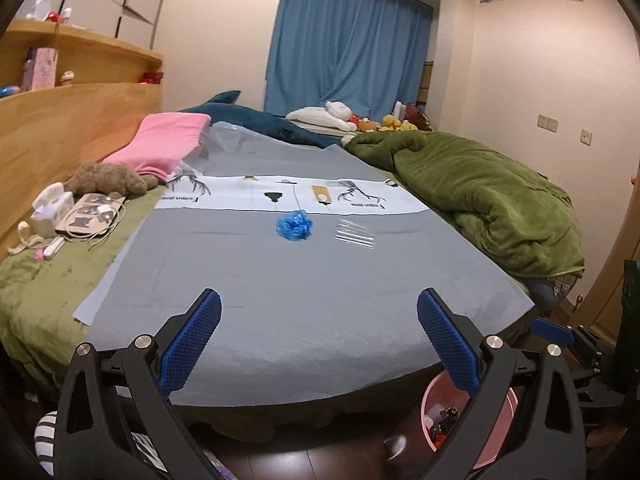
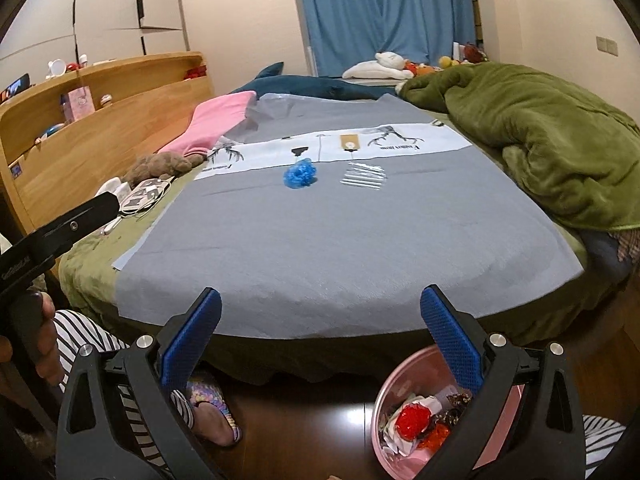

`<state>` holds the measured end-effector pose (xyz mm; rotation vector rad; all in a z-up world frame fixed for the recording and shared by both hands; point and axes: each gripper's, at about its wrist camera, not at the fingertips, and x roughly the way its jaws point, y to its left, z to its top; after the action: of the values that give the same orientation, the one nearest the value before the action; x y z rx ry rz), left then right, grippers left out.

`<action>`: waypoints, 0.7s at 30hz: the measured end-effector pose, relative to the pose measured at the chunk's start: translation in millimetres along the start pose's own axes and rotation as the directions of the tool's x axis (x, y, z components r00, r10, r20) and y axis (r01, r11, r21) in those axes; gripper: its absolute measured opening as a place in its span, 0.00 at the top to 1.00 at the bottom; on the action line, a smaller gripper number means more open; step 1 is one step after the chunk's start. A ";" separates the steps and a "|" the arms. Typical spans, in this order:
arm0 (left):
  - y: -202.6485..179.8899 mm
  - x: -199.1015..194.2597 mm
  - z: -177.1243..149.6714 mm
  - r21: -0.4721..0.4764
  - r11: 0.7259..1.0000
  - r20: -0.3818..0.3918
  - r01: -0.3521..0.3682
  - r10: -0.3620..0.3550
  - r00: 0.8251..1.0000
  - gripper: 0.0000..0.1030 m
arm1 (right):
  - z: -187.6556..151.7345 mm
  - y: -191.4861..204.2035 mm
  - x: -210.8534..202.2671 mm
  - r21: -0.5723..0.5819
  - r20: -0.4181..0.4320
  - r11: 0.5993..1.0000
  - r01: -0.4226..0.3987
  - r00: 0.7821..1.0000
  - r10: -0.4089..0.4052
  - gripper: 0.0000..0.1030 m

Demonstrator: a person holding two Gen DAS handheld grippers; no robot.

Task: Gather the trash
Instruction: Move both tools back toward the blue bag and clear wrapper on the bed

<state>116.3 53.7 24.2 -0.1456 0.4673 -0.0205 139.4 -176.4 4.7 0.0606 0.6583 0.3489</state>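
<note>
Fingers of both the left gripper [image 1: 319, 312] and right gripper [image 2: 320, 310] are spread above the bed's grey sheet [image 2: 340, 240]; a blue wad [image 2: 299, 175] and clear wrapper [image 2: 362, 179] lie mid-sheet, with a pink bin [image 2: 390, 384] on the floor below its edge.

A home bedroom is shown: a bed [image 1: 304, 332] (green blanket [image 1: 480, 200] piled aside), wooden headboard shelf [image 1: 72, 120], plush toys [image 1: 108, 178], blue curtain [image 1: 348, 44].

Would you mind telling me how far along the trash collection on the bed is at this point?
Partly done. The pink bin on the floor already holds wrappers and red scraps. Nothing is in hand: the left gripper and right gripper are both open and empty, back at the bed's edge. Two pieces remain on the grey sheet: a crumpled blue plastic ball and a clear plastic wrapper beside it.
</note>
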 end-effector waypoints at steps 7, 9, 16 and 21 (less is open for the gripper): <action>13.2 11.0 8.3 -0.011 1.000 0.007 -0.016 0.016 1.000 0.07 | 15.0 10.3 14.4 -0.021 0.001 1.000 -0.010 1.000 0.010 0.05; 15.3 13.6 13.6 -0.007 1.000 0.019 -0.021 0.021 1.000 0.07 | 20.4 11.3 18.4 -0.028 0.010 1.000 -0.010 1.000 0.011 0.05; 23.6 30.5 32.5 -0.013 0.999 0.034 -0.030 0.030 0.999 0.07 | 43.0 15.4 34.7 -0.030 0.031 0.999 -0.014 0.999 0.014 0.05; 30.9 49.7 44.6 -0.022 0.999 0.035 -0.035 0.036 0.999 0.07 | 57.7 14.3 53.7 -0.033 0.033 0.999 -0.012 0.999 0.014 0.05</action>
<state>180.3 87.6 36.8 -0.1587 0.4344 0.0218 209.6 -141.8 21.2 0.0389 0.6194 0.3706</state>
